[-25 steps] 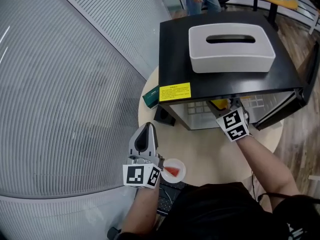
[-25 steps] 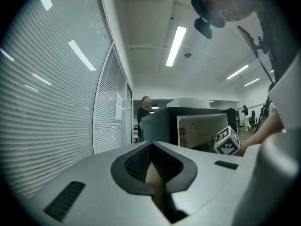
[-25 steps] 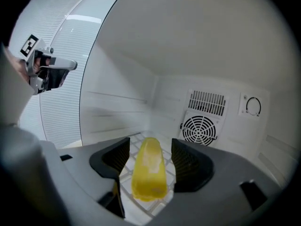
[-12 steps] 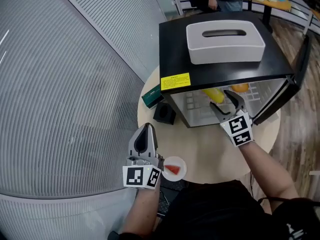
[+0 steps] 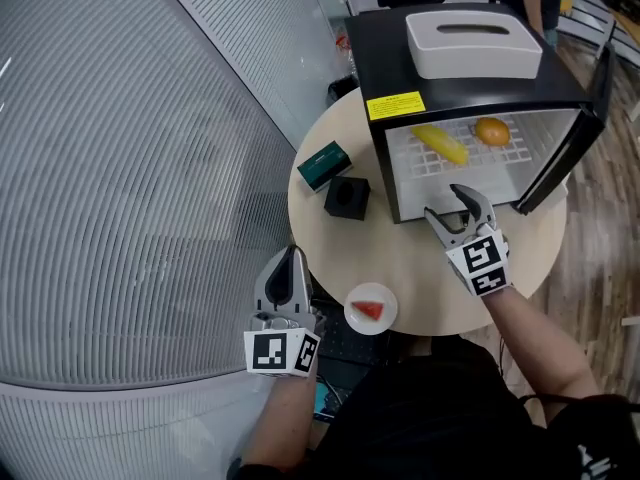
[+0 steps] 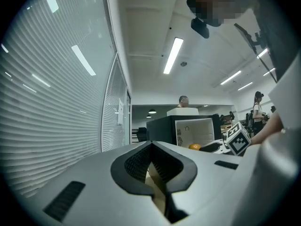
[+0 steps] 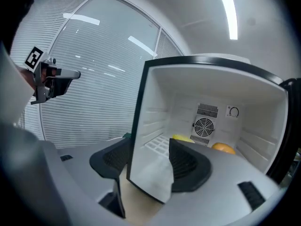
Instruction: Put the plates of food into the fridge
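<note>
A small white plate with a red slice of food sits at the round table's near edge. The black mini fridge stands open, with a yellow item and an orange on its white shelf. My right gripper hovers just in front of the fridge's opening, jaws open and empty. In the right gripper view the fridge fills the frame ahead of the right gripper. My left gripper is shut and empty, off the table's left edge beside the plate.
A white tissue box lies on the fridge top. The fridge door swings out to the right. A green box and a black cube sit on the table left of the fridge. A ribbed glass wall runs along the left.
My right gripper has drawn back out of the fridge opening to above the table. The view has backed away, so the shelf now shows. The plate lies a little farther from my left gripper.
</note>
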A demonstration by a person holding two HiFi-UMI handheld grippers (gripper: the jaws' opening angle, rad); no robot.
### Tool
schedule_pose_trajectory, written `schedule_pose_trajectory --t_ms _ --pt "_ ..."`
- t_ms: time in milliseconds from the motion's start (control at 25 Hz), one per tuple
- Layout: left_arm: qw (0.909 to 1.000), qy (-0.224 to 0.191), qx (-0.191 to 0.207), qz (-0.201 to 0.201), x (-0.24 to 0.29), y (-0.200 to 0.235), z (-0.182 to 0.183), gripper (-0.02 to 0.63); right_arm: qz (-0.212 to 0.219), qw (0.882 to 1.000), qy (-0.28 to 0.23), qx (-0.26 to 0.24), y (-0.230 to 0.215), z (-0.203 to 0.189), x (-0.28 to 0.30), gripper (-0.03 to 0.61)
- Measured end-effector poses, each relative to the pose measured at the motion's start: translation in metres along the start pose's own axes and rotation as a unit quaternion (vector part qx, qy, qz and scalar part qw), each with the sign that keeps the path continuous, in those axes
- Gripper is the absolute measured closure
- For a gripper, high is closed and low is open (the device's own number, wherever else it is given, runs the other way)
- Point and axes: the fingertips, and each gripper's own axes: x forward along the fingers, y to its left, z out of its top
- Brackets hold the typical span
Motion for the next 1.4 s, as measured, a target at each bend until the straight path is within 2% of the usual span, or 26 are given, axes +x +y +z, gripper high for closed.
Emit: schedule_pose_trajectory --t_ms 360,640,1040,1160,1400 --pt "0.9998 0.012 -0.004 -0.017 -0.048 0.018 -0.016 0.609 0.028 0.999 0.019 0.016 0.095 -0.022 -0.029 0.313" --pt "0.9993 0.021 -0.003 -0.03 -0.08 0.018 -0.032 0.609 0.065 0.995 0.056 0.039 0.163 -0.07 -0.049 0.313" --pt "0.9985 0.049 -0.006 -0.026 -0.115 0.019 -0.059 0.609 0.123 0.985 0.102 0.062 0.245 -0.13 -0.068 0.313" --pt "0.9982 0.057 -0.008 -0.02 -0.123 0.02 -0.067 0.609 0.144 0.978 0.122 0.089 0.269 -0.148 -0.073 0.313" --pt "0.9977 0.065 -0.016 -0.01 -0.138 0.024 -0.08 0.609 0.168 0.948 0.185 0.198 0.31 -0.2 -0.084 0.313"
